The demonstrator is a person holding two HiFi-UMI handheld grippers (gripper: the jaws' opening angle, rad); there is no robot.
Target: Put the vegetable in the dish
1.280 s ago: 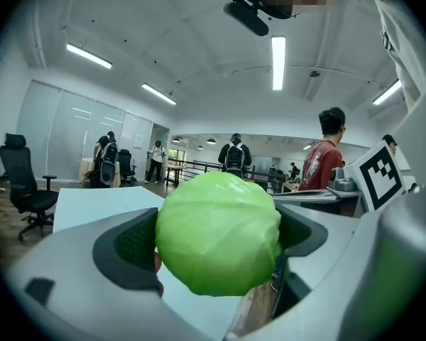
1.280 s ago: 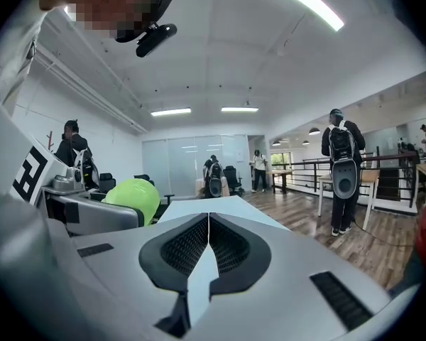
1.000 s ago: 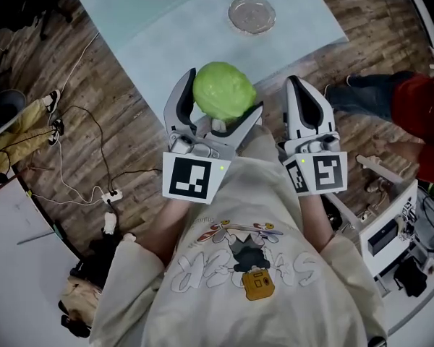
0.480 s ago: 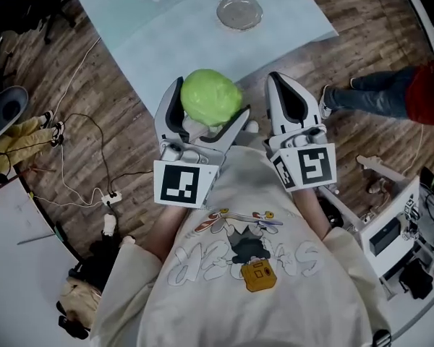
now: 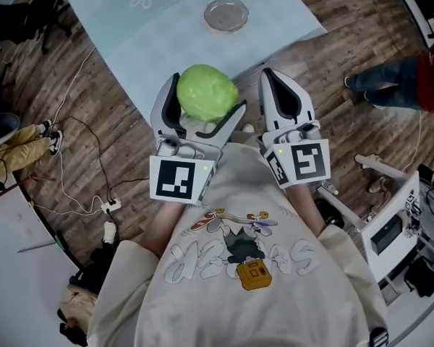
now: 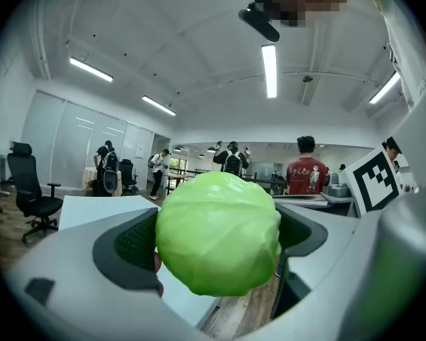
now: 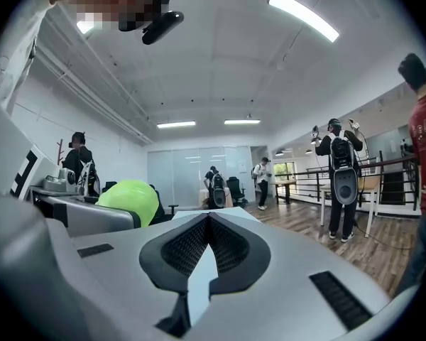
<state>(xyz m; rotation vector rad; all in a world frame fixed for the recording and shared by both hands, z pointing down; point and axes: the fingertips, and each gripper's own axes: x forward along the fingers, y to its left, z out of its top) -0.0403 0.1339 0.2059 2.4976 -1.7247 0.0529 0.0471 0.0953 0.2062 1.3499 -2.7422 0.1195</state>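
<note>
My left gripper (image 5: 202, 101) is shut on a round green cabbage (image 5: 206, 92), held in the air over the near edge of the pale blue table (image 5: 152, 42). The cabbage (image 6: 216, 233) fills the space between the left gripper's (image 6: 216, 261) dark pads. A clear glass dish (image 5: 226, 14) sits farther back on the table, apart from both grippers. My right gripper (image 5: 271, 79) is beside the left one, shut with nothing in it; its pads meet in the right gripper view (image 7: 207, 222), where the cabbage (image 7: 128, 201) shows at the left.
Cables and a power strip (image 5: 108, 207) lie on the wooden floor at the left. A person's legs in jeans (image 5: 387, 85) stand at the right, with white equipment (image 5: 390, 230) below them. Several people (image 6: 305, 172) stand in the room beyond.
The whole head view has slid a little left, so the dish and both grippers sit further left in frame. The left gripper keeps its hold on the cabbage; the right stays shut.
</note>
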